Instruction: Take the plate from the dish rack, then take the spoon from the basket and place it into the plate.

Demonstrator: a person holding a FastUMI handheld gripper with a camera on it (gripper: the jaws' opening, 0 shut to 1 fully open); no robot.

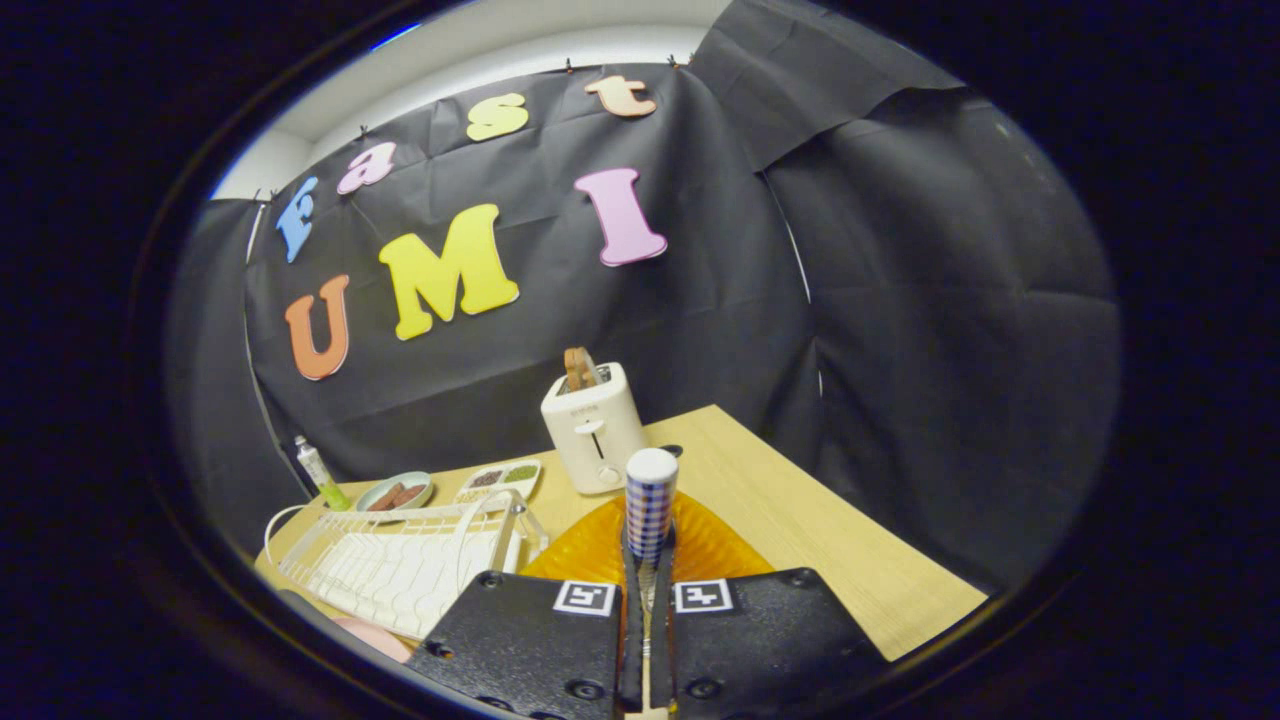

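My gripper [648,568] is shut on the spoon [650,500], whose blue-and-white checked handle with a white cap sticks up from between the fingers. The spoon's bowl is hidden. Directly under and just ahead of the fingers lies the orange ribbed plate [715,545], flat on the wooden table [840,540]. The white wire dish rack [400,565] stands to the left of the plate, close to its edge.
A white toaster [595,430] with bread in its slot stands just beyond the plate. Behind the rack are a small dish of food [395,492], a divided tray [500,478] and a tube [320,472]. A pink object [375,637] lies by the rack's near side.
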